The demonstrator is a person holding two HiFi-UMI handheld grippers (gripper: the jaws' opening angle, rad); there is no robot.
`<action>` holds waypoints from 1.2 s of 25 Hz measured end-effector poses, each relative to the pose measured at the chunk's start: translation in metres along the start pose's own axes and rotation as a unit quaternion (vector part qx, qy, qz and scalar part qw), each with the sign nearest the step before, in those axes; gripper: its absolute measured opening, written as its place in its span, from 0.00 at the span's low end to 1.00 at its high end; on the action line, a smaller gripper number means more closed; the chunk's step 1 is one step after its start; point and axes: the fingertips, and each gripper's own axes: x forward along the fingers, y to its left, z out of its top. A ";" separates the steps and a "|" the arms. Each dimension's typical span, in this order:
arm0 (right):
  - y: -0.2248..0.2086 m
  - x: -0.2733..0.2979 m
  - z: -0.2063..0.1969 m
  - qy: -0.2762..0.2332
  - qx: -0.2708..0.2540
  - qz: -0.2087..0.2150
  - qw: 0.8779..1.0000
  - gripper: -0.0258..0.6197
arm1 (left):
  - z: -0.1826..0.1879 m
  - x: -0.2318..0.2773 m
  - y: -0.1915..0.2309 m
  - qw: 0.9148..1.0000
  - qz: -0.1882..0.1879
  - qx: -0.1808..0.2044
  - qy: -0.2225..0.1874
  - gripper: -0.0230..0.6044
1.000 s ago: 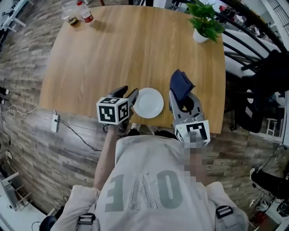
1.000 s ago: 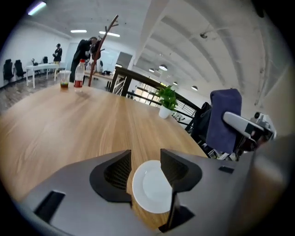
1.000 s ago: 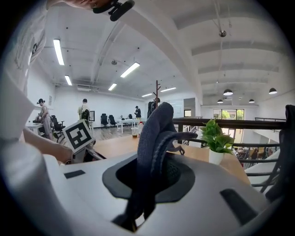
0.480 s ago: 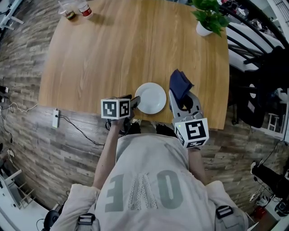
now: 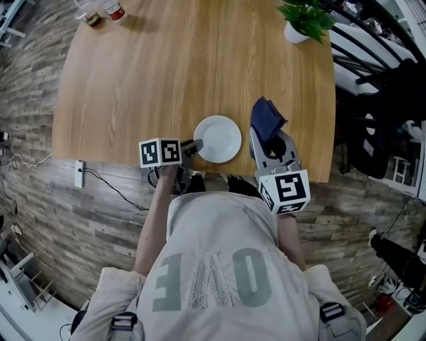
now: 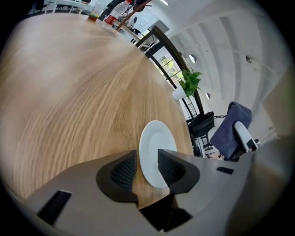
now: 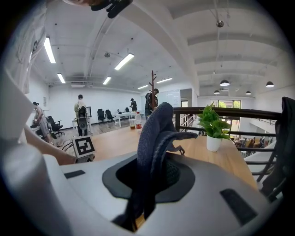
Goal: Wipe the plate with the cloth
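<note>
Bottle (image 5: pixel 114 9), plant (image 5: pixel 305 20) cut @ top edge; distant people (image 7: pixel 82 114) too small.

One white plate (image 5: pixel 217 138), one dark blue cloth (image 5: pixel 266 120), two grippers, left gripper (image 5: pixel 193 145), right gripper (image 5: pixel 268 138); one wooden table (image 5: pixel 166 73), one potted plant (image 5: pixel 303 20), two small containers (image 5: pixel 114 10), one power strip (image 5: pixel 79 173)

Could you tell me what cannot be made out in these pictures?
- Left gripper view: left gripper, jaws closing round the plate, covers its near rim; contact unclear.
- Right gripper view: the cloth covers the right gripper, pads hidden.
- Head view: the bottle, cut by the top edge.
</note>
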 end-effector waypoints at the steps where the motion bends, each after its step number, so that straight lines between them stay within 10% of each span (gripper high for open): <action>1: -0.001 0.000 0.000 0.000 0.001 -0.001 1.000 0.13 | 0.000 0.000 0.003 1.000 0.002 -0.002 0.003 0.24; 3: -0.002 0.000 -0.001 0.002 0.001 -0.001 1.000 0.13 | -0.001 0.002 0.007 1.000 -0.002 -0.011 0.006 0.12; 15: 0.004 0.018 -0.027 0.067 -0.083 0.009 0.994 0.13 | -0.001 0.008 0.003 0.999 -0.029 -0.031 -0.008 0.10; 24: 0.007 0.049 -0.133 0.265 -0.274 0.073 0.922 0.13 | 0.007 0.009 0.003 0.996 -0.011 -0.050 -0.072 0.10; 30: 0.004 0.070 -0.140 0.279 -0.283 0.072 0.915 0.13 | 0.013 0.008 0.007 0.991 0.000 -0.080 -0.111 0.10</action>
